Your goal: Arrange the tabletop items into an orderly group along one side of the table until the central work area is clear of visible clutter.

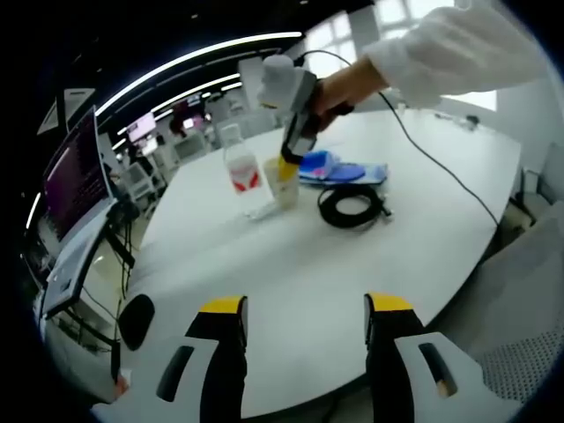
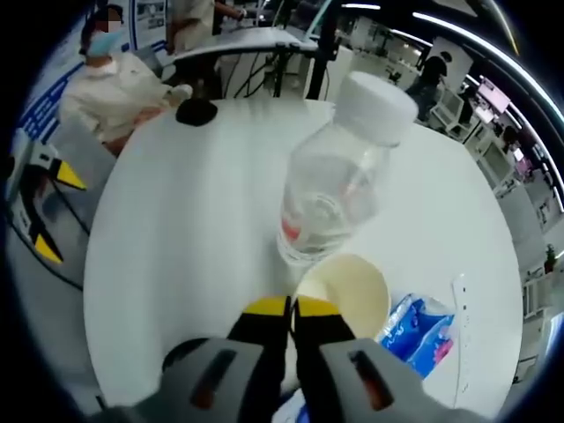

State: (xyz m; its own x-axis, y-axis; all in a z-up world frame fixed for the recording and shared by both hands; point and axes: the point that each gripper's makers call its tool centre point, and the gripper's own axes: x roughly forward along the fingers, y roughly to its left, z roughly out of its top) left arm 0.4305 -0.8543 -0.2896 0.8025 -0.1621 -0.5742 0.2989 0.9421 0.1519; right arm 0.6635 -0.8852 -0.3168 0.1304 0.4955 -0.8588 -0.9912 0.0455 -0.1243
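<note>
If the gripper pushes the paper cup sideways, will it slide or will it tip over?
The paper cup looks empty and thin-walled, so it is probably very light and may tip or crumple rather than slide. The right gripper appears shut on its rim. It stands close beside the bottle, which might stop a tip that way.

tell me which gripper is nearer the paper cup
Right. The right gripper is at the paper cup, its jaws pinched on the rim. The left gripper hangs open over bare table, well short of the cup.
</note>
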